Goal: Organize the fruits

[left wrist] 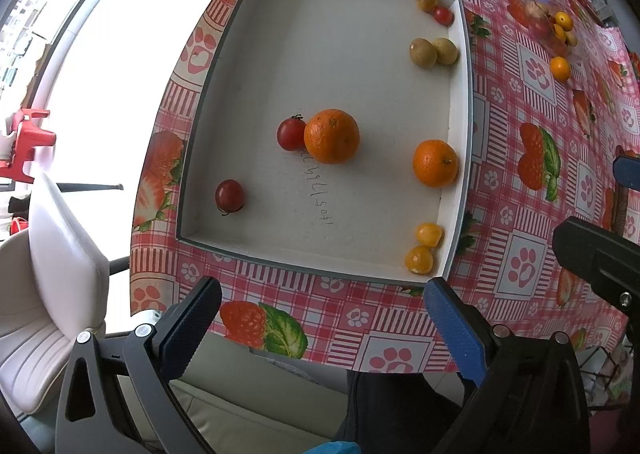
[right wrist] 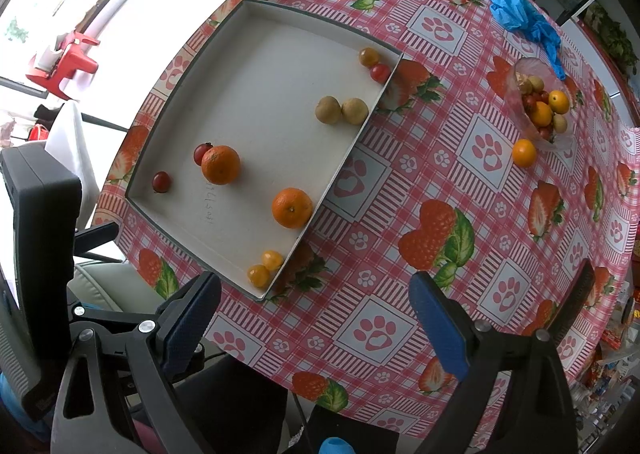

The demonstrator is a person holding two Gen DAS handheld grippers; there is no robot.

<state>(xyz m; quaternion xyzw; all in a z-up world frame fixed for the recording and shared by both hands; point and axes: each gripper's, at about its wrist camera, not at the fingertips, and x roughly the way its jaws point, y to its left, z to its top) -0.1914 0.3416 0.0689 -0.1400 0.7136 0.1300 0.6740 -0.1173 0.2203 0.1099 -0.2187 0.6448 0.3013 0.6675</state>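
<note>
Mid-sorting, by the look of it. White tray (right wrist: 256, 93) left on table, holding paired fruit along its right wall. Clear bag (right wrist: 538, 105) of unsorted fruit far right, loose orange (right wrist: 523, 152) just beside. Left gripper (left wrist: 324, 318) and right gripper (right wrist: 316, 314) both near, wide, empty. Next: probably reaching right for that orange.

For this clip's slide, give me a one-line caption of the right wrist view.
Open right gripper hovers over the strawberry-print tablecloth, the tray holding sorted fruit pairs, more fruit waiting in the plastic bag.
</note>
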